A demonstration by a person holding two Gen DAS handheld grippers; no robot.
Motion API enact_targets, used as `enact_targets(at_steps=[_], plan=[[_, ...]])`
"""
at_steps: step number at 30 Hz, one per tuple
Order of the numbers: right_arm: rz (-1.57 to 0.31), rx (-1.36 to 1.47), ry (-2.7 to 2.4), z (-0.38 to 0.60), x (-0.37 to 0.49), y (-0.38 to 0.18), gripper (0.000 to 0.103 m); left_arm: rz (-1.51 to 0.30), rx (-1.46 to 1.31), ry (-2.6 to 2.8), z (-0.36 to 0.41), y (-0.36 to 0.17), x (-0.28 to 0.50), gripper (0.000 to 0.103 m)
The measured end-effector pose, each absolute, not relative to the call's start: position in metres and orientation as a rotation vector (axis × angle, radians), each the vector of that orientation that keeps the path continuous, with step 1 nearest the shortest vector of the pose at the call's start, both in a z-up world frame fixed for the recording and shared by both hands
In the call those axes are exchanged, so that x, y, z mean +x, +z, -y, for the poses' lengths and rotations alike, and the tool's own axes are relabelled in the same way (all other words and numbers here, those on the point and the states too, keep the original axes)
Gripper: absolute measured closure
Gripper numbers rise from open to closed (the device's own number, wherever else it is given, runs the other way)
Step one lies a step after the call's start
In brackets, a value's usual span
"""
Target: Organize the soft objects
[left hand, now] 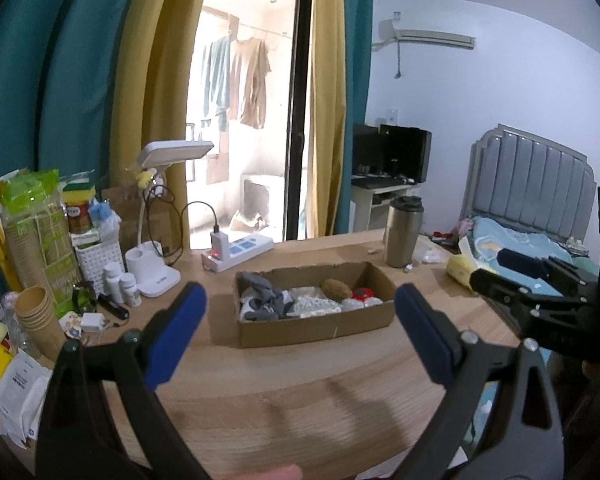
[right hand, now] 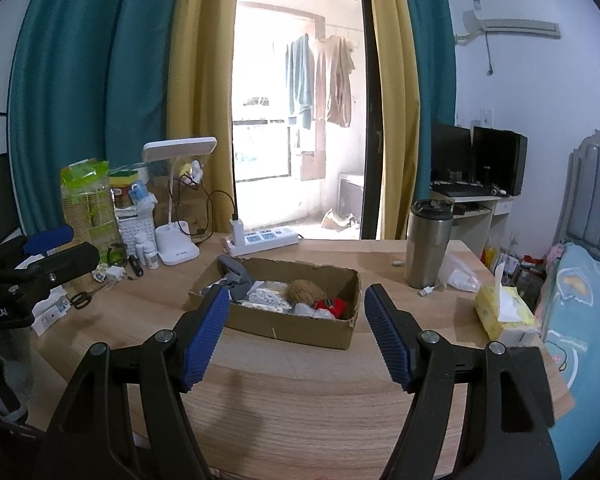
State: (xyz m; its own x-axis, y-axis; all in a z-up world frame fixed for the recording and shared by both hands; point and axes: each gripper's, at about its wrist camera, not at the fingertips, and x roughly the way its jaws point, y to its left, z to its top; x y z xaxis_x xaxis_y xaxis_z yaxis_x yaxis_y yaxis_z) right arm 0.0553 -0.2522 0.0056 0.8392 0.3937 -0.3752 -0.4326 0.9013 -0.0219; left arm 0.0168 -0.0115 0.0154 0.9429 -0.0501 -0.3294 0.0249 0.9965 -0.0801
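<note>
Your left gripper hangs wide and empty over the bare desk, short of the cardboard box. Grey socks, a brown puff and a red piece already lie inside, so the sorting looks nearly done. Only this view shows the paper cups at the left edge

From the right, your right gripper also gapes empty; only here do you see the tissue pack, a soft thing perhaps left outside

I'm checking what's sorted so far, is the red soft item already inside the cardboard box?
Yes, the red soft item lies inside the cardboard box, at its right end beside the brown fuzzy ball.
</note>
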Motion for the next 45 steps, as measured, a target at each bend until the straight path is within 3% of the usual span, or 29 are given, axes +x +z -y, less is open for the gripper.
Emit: enact_targets(at_steps=[45], plan=[[-0.374,-0.104,0.439,0.252,0.054,0.006,0.028,-0.346,-0.071,-0.053,0.024,0.011,0.016,0.007]])
